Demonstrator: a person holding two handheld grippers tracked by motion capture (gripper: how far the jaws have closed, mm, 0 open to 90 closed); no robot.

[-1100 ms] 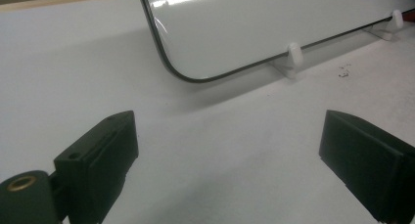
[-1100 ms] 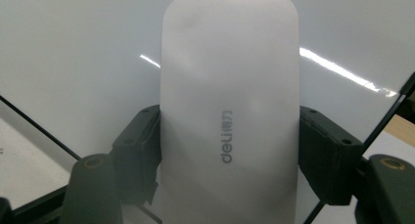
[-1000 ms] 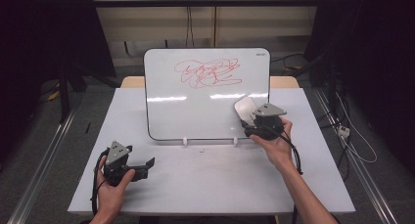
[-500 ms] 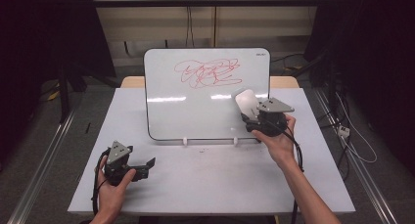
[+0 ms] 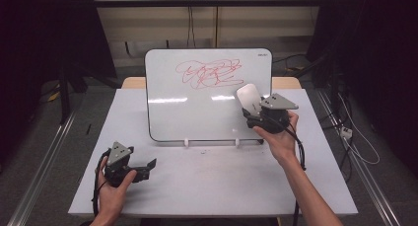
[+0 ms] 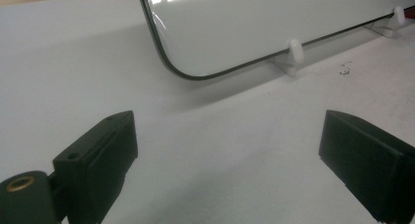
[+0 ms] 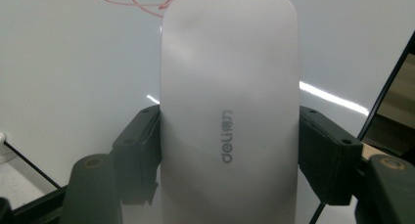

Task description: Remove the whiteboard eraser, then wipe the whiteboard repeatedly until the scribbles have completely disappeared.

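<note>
**White eraser at the board**

Right gripper [image 5: 252, 106] is clamping its fingers on the eraser [image 7: 229, 111], holding it before the whiteboard [image 5: 187, 115], just below the red scribble [image 5: 209, 73]. Left gripper [image 6: 230, 150] is resting on the table [image 5: 222, 181], fingers spread, holding nothing.
</note>
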